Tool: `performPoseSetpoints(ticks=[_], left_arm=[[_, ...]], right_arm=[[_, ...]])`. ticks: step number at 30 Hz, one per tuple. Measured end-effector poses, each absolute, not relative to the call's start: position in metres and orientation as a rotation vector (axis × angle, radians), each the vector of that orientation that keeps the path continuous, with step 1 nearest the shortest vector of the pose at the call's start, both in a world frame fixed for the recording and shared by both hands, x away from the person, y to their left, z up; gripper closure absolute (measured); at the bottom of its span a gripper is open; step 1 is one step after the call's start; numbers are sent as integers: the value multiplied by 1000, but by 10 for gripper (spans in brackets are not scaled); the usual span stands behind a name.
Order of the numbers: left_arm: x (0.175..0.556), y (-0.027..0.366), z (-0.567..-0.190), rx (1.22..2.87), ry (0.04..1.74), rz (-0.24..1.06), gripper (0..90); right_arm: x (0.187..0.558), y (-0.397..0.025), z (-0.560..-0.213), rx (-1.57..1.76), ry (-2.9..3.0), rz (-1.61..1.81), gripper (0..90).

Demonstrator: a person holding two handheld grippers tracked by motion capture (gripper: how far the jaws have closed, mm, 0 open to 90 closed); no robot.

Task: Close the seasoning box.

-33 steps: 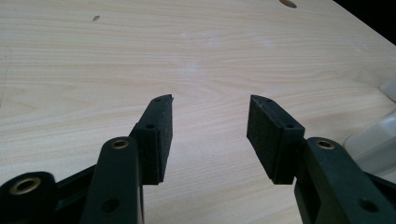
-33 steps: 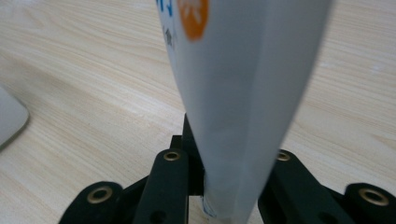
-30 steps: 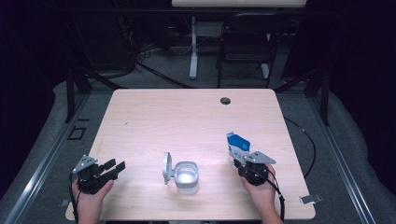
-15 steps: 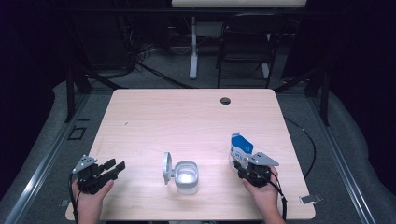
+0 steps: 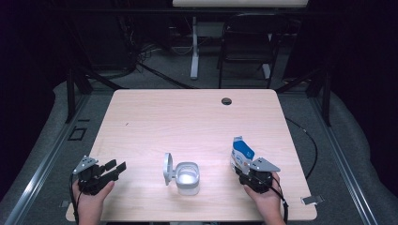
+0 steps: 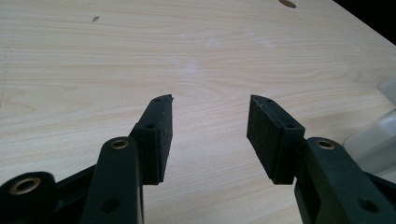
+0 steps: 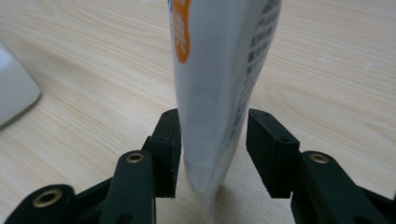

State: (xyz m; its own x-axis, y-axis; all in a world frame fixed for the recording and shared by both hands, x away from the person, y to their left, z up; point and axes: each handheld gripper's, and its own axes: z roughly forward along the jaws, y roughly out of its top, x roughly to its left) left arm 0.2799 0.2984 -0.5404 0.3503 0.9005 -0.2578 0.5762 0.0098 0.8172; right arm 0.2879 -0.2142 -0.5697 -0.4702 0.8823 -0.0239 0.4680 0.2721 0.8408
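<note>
Blue-and-white pouch [image 7: 219, 88] is stood upright on the surface [image 5: 187, 122] between the parted jaws of the right hand-held gripper [image 7: 212, 140], not clamped; left hand-held gripper [image 6: 210, 126] held apart, empty, farther off.

Right gripper [image 5: 248, 169] shifted slightly toward lower right of the high view over the last second, carrying the pouch [image 5: 241, 155] along. Pouch formerly centred a little higher and further left in the frame, tilted with its top leaning left; now more upright, base nearer the lower edge of the table [image 5: 197, 122]. In the right gripper view, pouch [image 7: 219, 88] standing between the jaws, touching the left pad, with a narrow gap showing at the right pad; base at or just above the wood, contact not certain. Holding hand [image 5: 264, 199] drawn back correspondingly toward the bottom edge.
</note>
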Motion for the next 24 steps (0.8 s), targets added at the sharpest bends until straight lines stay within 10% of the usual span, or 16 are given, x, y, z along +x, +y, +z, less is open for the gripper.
performPoseSetpoints(ticks=[24], left_arm=[[281,296,-542,1693,1335,426,511]], right_arm=[[272,-216,-569,1208,2066,1090,508]])
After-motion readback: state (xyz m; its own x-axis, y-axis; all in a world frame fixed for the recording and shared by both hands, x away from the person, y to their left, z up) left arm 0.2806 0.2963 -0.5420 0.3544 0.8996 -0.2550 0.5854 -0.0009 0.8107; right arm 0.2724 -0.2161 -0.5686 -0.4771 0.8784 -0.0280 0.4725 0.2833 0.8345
